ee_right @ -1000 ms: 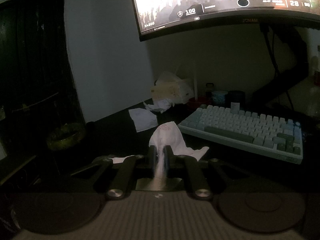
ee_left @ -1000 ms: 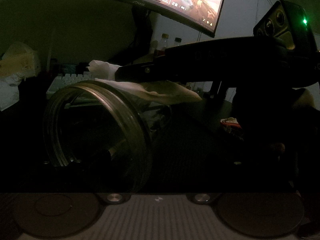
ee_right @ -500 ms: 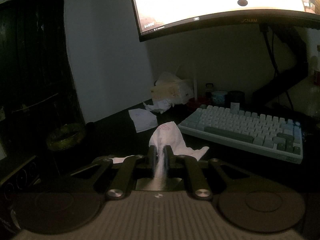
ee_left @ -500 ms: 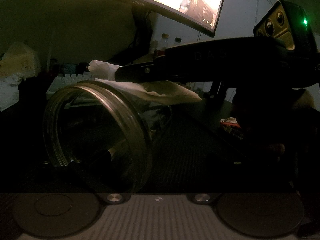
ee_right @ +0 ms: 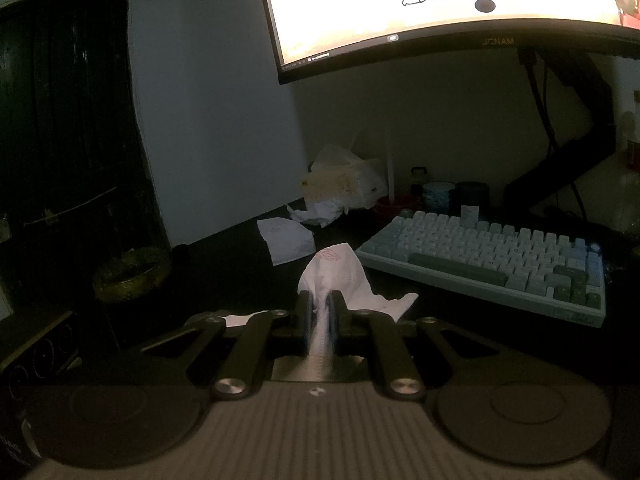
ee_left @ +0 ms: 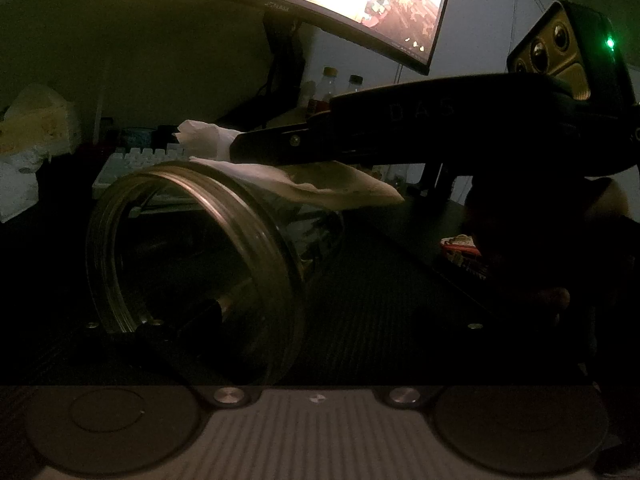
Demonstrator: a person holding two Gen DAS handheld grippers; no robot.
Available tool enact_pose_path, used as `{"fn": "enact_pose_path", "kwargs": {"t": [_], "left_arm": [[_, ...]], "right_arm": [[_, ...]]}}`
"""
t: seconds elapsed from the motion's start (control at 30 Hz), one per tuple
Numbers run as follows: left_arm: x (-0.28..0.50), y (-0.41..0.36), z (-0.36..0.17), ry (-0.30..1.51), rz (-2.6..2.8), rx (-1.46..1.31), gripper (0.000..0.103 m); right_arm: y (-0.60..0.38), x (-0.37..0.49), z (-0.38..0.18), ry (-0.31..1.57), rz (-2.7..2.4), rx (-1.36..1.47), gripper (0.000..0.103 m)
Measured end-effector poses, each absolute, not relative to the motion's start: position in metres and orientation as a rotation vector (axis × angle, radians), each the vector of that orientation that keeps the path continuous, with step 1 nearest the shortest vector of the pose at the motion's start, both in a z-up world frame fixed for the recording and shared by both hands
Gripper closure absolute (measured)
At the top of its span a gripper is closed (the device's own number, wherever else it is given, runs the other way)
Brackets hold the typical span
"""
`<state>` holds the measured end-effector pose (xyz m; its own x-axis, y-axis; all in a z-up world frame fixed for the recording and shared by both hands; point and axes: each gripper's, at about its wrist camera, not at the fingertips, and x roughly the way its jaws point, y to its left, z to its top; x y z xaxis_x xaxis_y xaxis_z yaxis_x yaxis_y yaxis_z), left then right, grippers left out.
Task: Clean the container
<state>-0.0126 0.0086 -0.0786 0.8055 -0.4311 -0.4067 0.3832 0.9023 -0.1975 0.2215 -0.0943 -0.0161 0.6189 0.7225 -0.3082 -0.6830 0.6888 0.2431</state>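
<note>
A clear glass jar [ee_left: 192,264] lies on its side right in front of my left gripper [ee_left: 304,320], mouth turned toward the left. The jaws stand wide around it, and one dark finger [ee_left: 188,320] shows through the glass. From the right, my right gripper [ee_left: 256,146] reaches across the top of the jar. It is shut on a white tissue [ee_left: 312,184] that drapes over the jar's upper side. In the right wrist view the tissue [ee_right: 336,276] is pinched between the closed fingers of that gripper [ee_right: 320,300], and the jar is hidden below.
A pale keyboard [ee_right: 492,256] lies at the right on the dark desk [ee_right: 248,272], under a lit curved monitor [ee_right: 440,8]. A tissue pack [ee_right: 344,184], crumpled papers [ee_right: 288,240], small pots [ee_right: 438,196] and a yellowish round lid [ee_right: 132,276] stand behind and left. Bottles [ee_left: 328,88] stand by the monitor stand.
</note>
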Motion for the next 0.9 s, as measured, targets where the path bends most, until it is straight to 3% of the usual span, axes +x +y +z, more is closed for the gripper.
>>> {"fn": "enact_pose_path", "kwargs": {"t": [0.9], "left_arm": [[-0.003,0.024,-0.075,0.472,-0.456,-0.106,0.000]], "right_arm": [[-0.084,0.221,-0.009,0.448,0.829,0.115,0.093]]}}
